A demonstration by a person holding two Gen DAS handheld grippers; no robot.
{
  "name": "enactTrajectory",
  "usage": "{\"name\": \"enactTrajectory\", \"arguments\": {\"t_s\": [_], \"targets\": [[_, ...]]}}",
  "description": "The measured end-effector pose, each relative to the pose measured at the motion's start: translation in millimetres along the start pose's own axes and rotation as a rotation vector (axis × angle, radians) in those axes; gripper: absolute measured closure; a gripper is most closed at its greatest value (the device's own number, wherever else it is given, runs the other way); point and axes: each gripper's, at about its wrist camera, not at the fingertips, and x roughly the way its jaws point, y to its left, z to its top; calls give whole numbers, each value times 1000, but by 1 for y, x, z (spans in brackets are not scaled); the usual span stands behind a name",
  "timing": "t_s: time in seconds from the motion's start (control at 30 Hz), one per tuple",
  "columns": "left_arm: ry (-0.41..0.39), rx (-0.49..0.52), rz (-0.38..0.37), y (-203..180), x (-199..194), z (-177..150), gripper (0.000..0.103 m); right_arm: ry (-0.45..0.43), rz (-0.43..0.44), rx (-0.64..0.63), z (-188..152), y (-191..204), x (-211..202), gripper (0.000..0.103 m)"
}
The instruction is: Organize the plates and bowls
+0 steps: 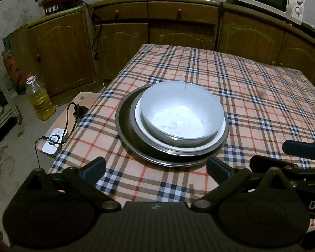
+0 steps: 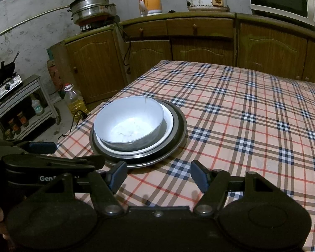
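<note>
Your left gripper (image 1: 156, 169) has its two blue-padded fingers spread wide, and nothing is between them. It hangs just in front of the stack, over the checked plaid tablecloth (image 1: 252, 88). Your right gripper (image 2: 158, 175) is also wide open and holds nothing; it is near the stack, a little to the right of it.

The white round bowl with a grey metal outside (image 1: 181, 115) stands upright, its mouth pointing up. It sits inside a white shallow plate (image 1: 222, 131), and this plate rests in a dark round metal dish (image 1: 126, 124) with a shiny rim. All three are nested, one on the other, near the left edge of the table. They are round, so you cannot speak of a long axis; the stack's axis is vertical. The bottom of the bowl shows some pale residue.

A bottle of yellow oil (image 1: 40, 100) stands on the floor, left of the table.
</note>
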Motion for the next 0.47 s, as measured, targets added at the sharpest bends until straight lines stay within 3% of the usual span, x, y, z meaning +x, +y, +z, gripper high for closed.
{"name": "enactTrajectory", "arguments": {"t_s": [0.47], "targets": [[-9,4,0,-2,2,-1,0,2,1,6,-4,2,0,23]]}}
